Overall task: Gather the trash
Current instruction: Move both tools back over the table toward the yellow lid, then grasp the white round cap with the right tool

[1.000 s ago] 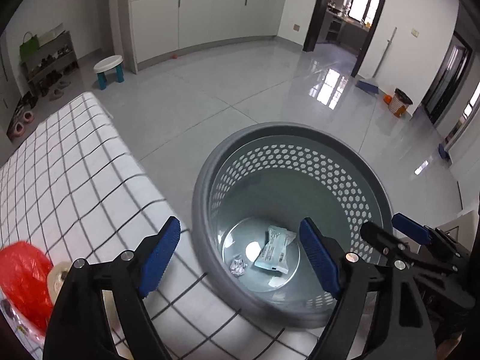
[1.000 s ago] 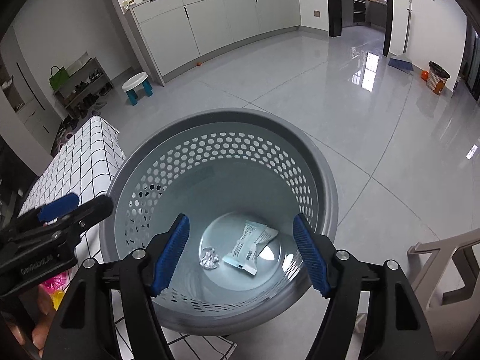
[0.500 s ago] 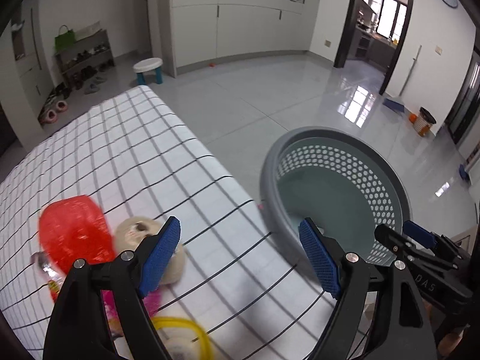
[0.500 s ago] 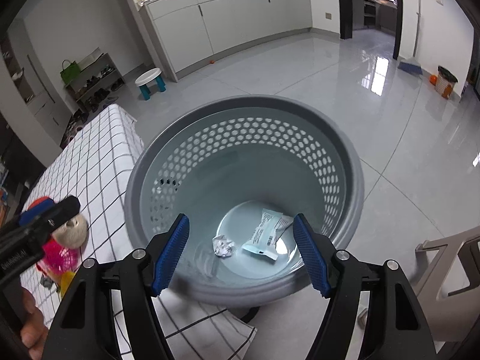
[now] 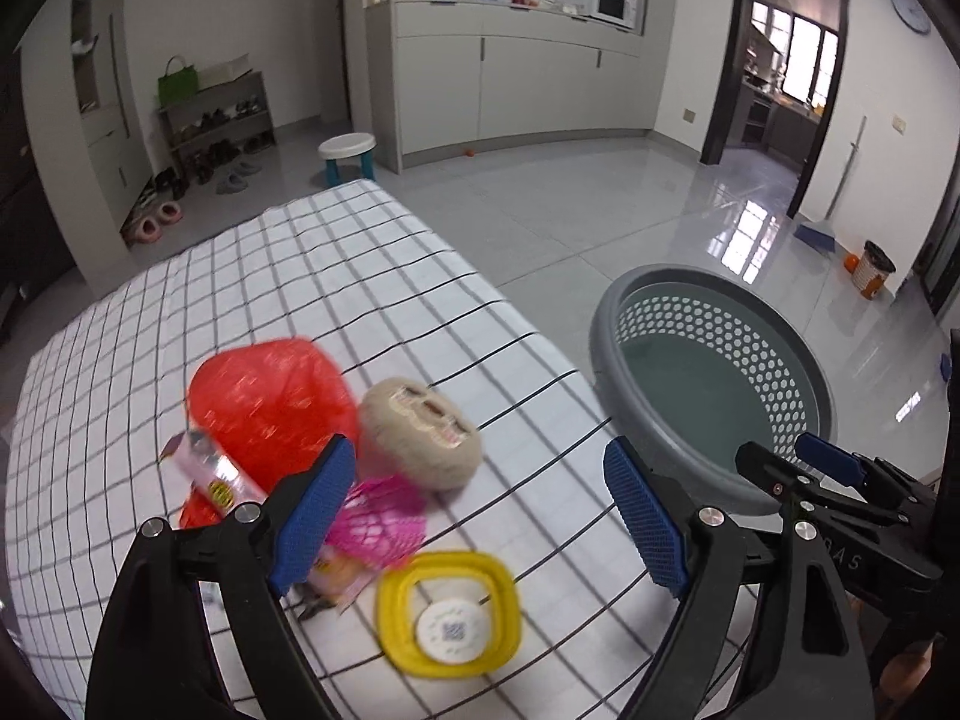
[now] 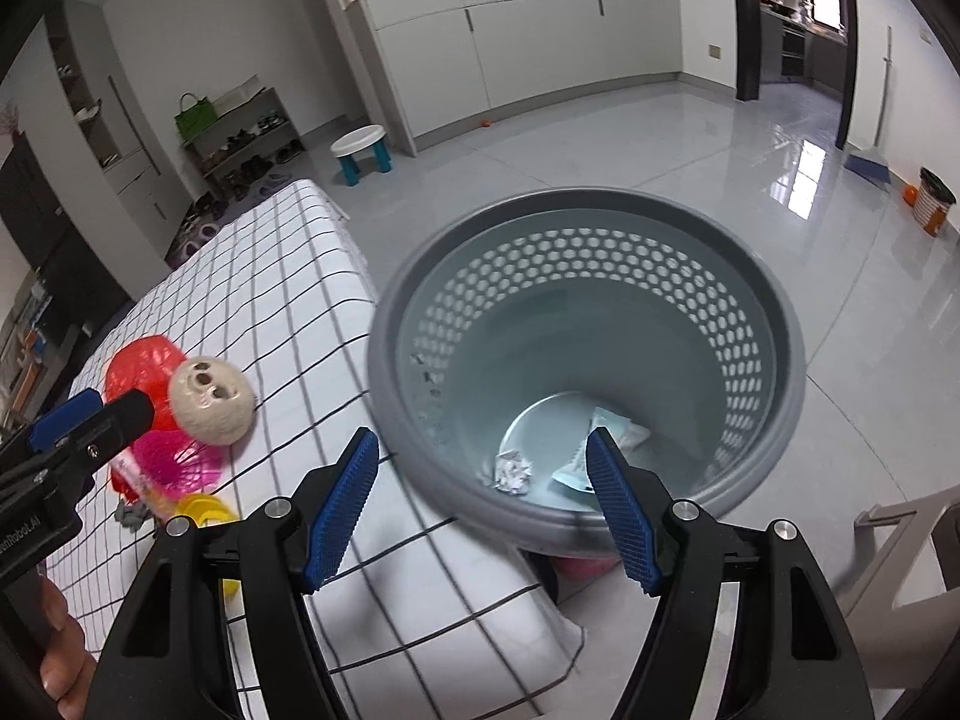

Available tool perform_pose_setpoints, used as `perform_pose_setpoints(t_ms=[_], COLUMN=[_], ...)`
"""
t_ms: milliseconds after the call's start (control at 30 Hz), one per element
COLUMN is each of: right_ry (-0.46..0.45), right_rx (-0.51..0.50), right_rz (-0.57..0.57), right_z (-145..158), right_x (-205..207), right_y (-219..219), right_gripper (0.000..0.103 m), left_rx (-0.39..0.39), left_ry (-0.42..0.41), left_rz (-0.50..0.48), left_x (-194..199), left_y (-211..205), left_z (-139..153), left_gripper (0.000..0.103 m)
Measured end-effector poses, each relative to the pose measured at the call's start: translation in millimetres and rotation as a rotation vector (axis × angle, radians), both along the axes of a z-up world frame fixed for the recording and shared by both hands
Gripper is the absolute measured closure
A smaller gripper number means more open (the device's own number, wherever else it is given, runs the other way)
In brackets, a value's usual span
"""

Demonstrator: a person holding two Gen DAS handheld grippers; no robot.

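The checked table (image 5: 360, 276) is being faced by the left gripper, and the grey perforated basket (image 6: 774, 324) is standing on the floor just beside the table's edge, well within reach of both tools. Two pieces are already lying on its bottom: a pale wrapper (image 6: 618, 429) and a crumpled paper ball (image 6: 513, 471).

The remaining trash is being kept in one cluster on the cloth. The red plastic bag (image 5: 264, 402) is the bulkiest piece; a round beige twine ball (image 5: 420, 435) is resting against it, a pink mesh net (image 5: 378, 519) is lying just in front of both, and a yellow square ring with a white disc inside (image 5: 447, 612) is nearest the camera. A narrow printed wrapper (image 5: 210, 471) is being partly hidden by the left finger.

The left gripper (image 5: 480, 516) is being held wide apart and empty above the cluster; the right gripper (image 6: 480, 510) is likewise being held spread and empty over the table edge and the basket rim.

Judged from this, the next pick is being lined up. One piece should be straddled alone, probably the yellow ring or the twine ball, so that the net is not being dragged along. The soft bag would be better pinched at a fold.
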State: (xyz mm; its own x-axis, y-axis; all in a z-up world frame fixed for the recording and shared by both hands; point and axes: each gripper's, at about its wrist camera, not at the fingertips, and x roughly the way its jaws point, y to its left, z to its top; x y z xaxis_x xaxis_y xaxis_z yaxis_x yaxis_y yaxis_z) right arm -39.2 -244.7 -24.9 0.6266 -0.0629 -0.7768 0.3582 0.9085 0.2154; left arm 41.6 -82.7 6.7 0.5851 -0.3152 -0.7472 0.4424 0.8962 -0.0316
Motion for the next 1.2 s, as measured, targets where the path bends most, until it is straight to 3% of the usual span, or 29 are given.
perform_pose_setpoints(t_ms=[533,833,1000,1200], right_ry=[0.014,0.031,0.053,0.061], right_rx=[-0.012,-0.013,-0.074,-0.141], right_rz=[0.152,0.297,0.409,0.482], right_z=[2.1,-2.7,-6.9,-10.2], right_x=[20.9,27.3,29.0,28.5], right_y=[51.9,98.1,132.7,158.7], right_gripper=[0.034,0.034,0.034,0.035], left_rx=[0.002,0.054,0.095,0.086], left_ry=[0.046,0.014,-0.002,0.03], left_rz=[0.181,0.269,0.319,0.354], left_x=[5.0,-6.7,-16.0,-20.7], left_y=[84.8,119.1,136.7,156.7], left_z=[-19.5,-24.9,-31.0,-40.0], left_gripper=[0.02,0.02,0.018,0.018])
